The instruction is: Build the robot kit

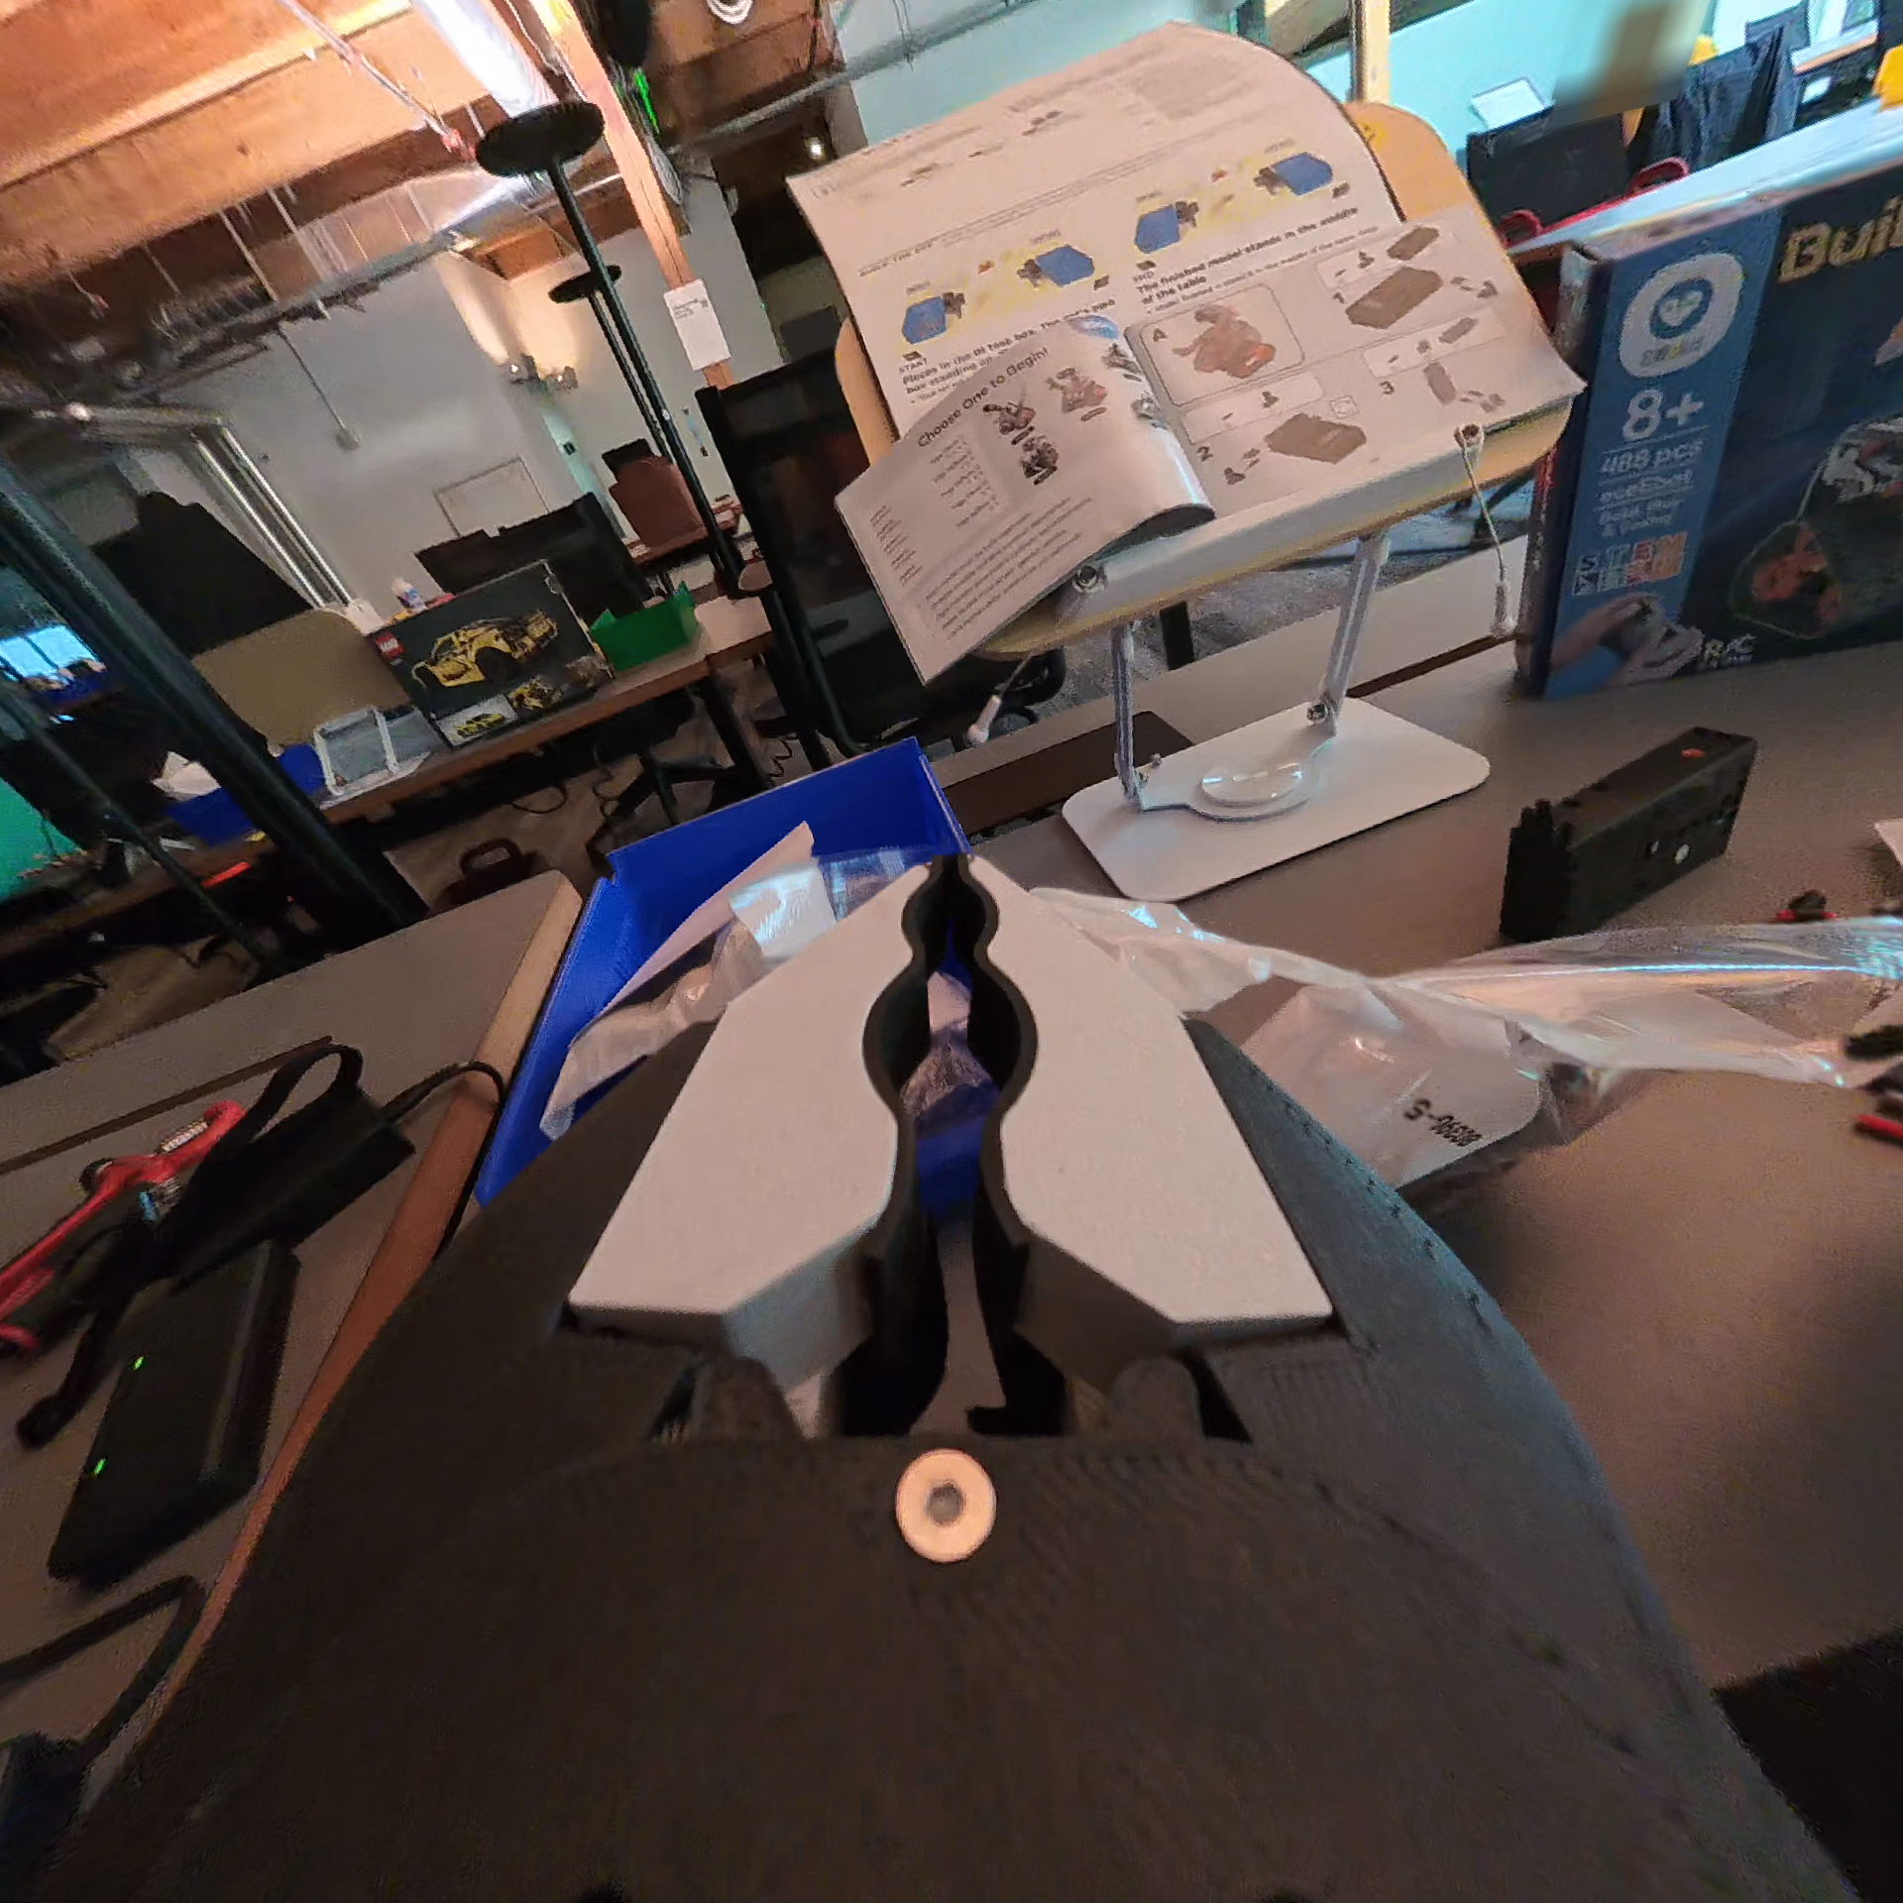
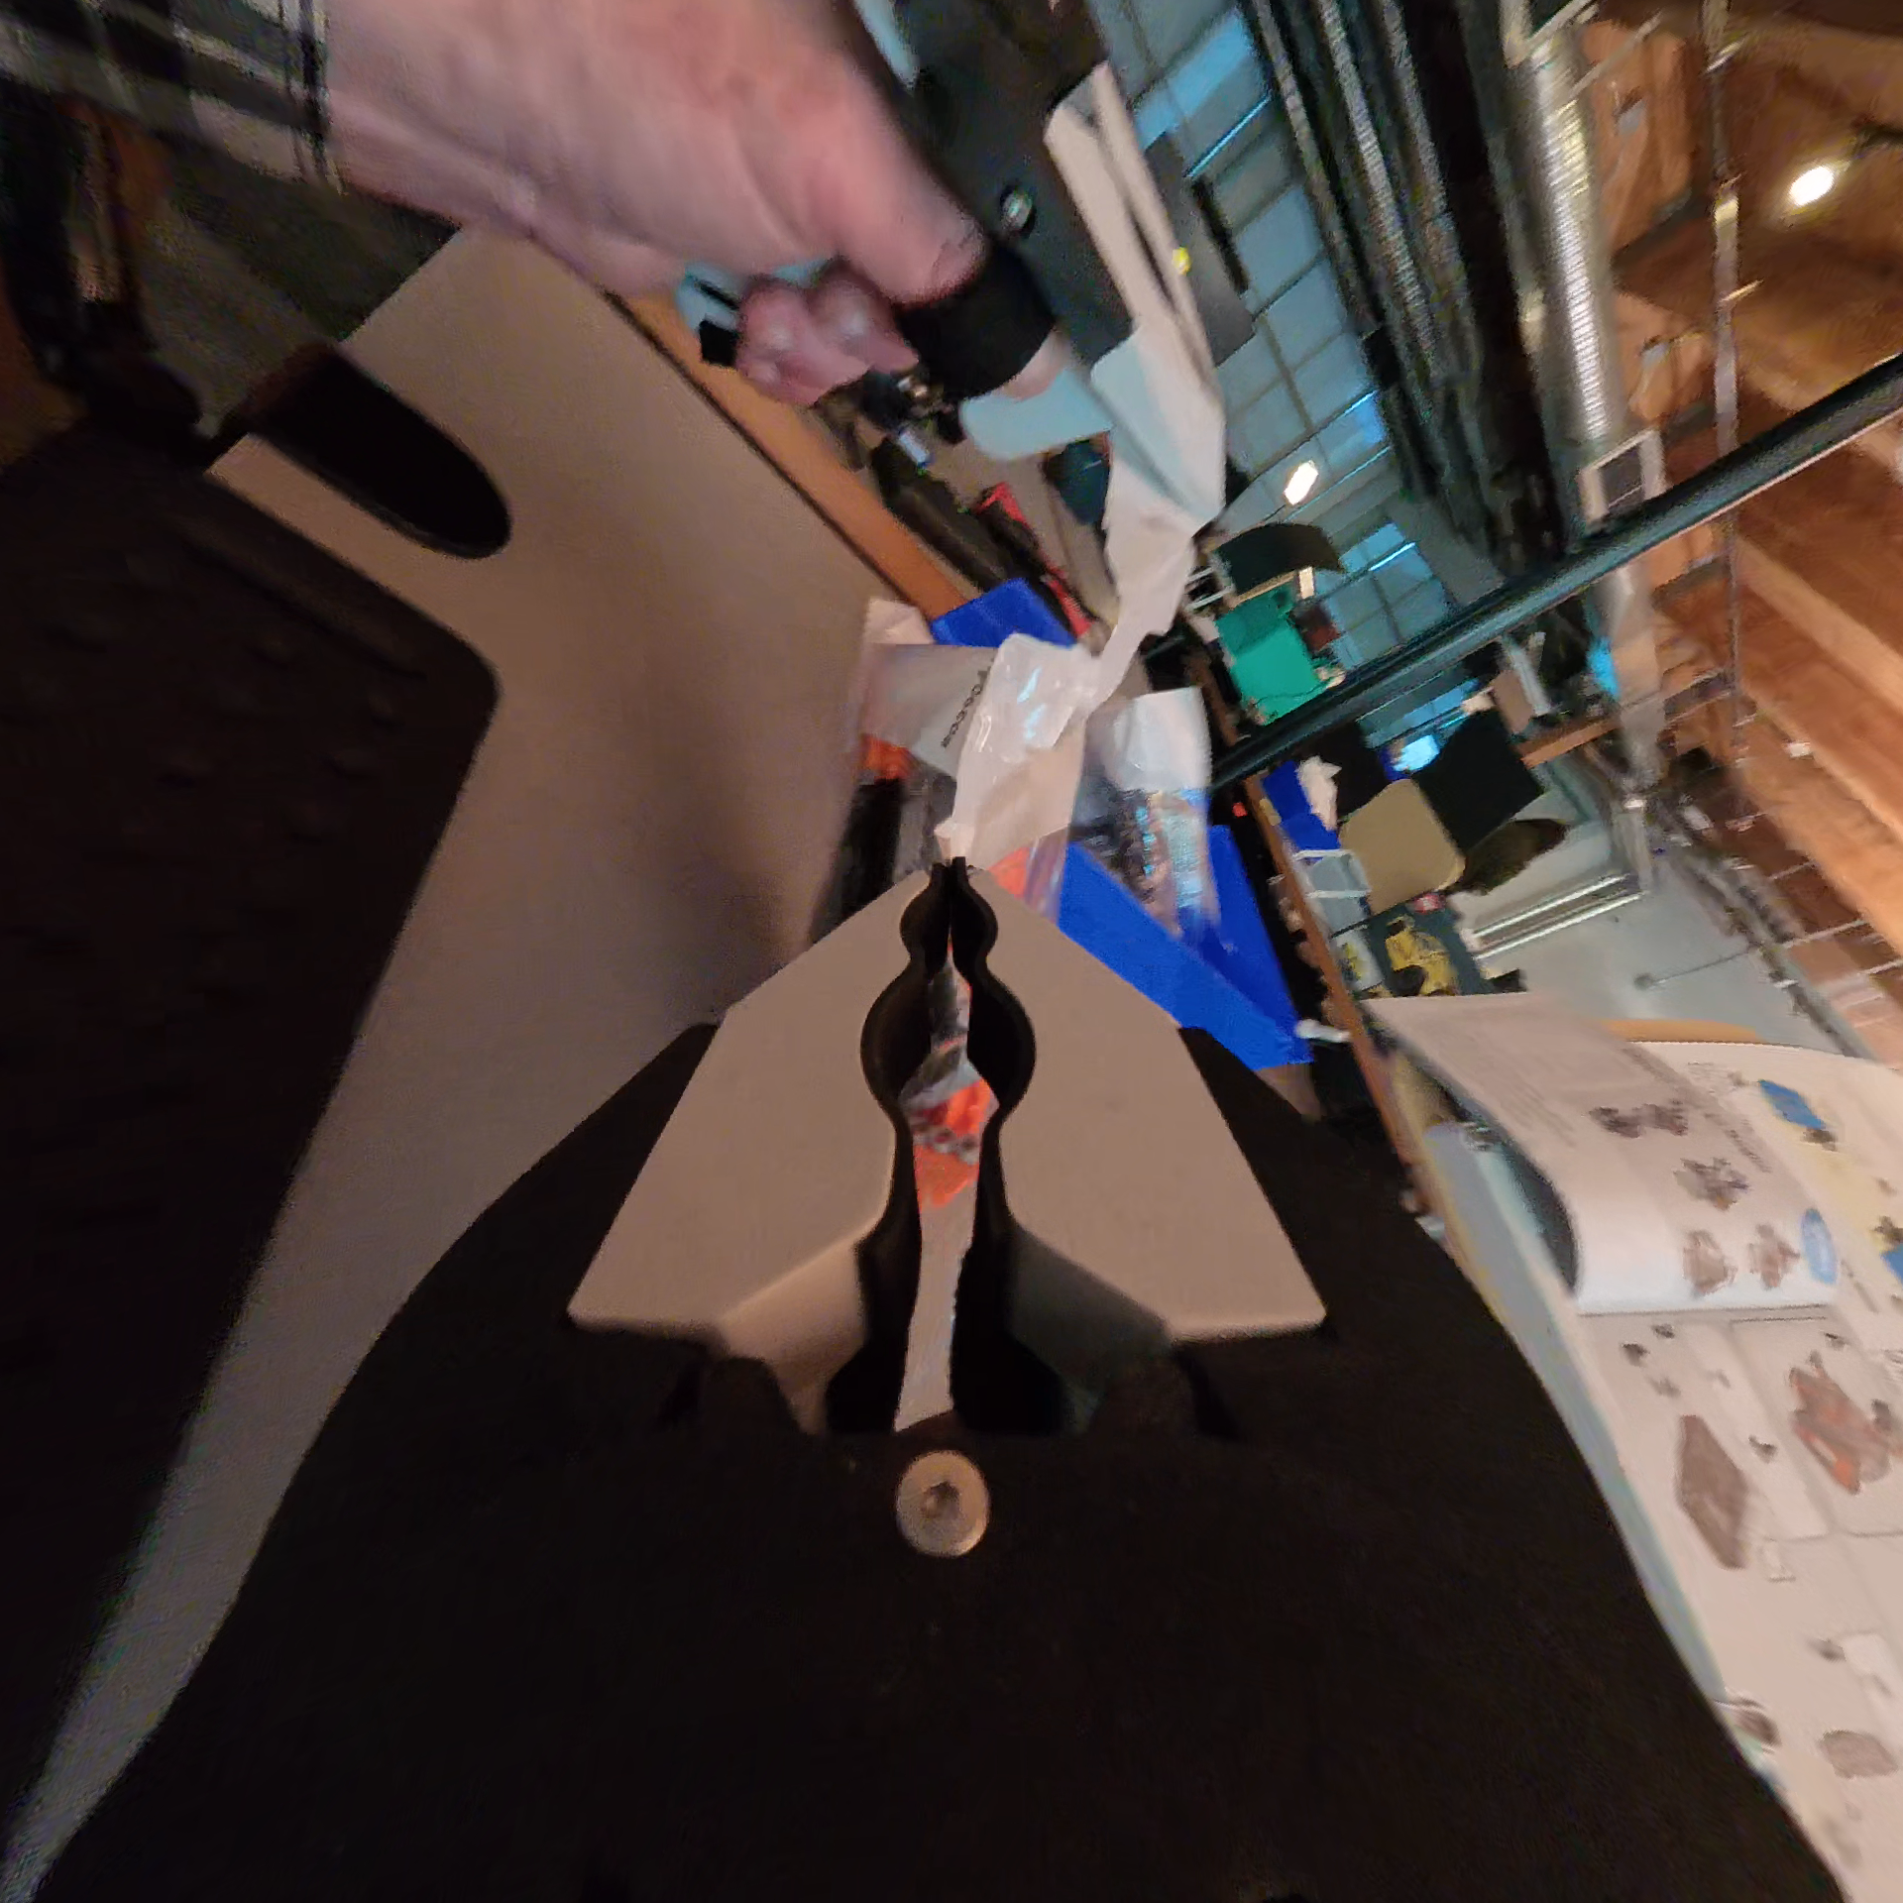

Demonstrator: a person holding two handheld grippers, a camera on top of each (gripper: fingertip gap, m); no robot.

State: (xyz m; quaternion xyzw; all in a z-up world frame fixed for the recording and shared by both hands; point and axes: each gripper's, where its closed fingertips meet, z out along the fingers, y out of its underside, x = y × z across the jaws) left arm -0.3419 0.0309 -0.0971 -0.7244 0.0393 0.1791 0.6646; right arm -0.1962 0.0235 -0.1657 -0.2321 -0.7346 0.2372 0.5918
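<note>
On the far left of the left wrist view, a red tool (image 1: pixel 124 1215) and a dark power pack with green lights (image 1: pixel 175 1421) lie on the grey table (image 1: pixel 1648 1339), well apart from the work. Next comes the blue bin (image 1: pixel 783 824), holding crumpled plastic bags, just beyond the left gripper (image 1: pixel 953 886), whose jaws are clenched on one end of a clear plastic bag (image 1: pixel 1442 989). That bag stretches rightward across the table, pulled taut, probably because each end is pinched by a different gripper (the film looks drawn into a ridge between them). Behind it an open instruction booklet (image 1: pixel 1133 453) rests tilted on a white stand (image 1: pixel 1277 793), evidently propped so it can be read while working; a black block (image 1: pixel 1627 834) and a blue toy box (image 1: pixel 1730 433) sit farther right. In the right wrist view, a hand (image 2: pixel 659 154) grips the other tool up at the left, and the right gripper (image 2: pixel 953 875) is closed tight on the bag's near corner, with orange pieces visible through the film behind its jaws.
</note>
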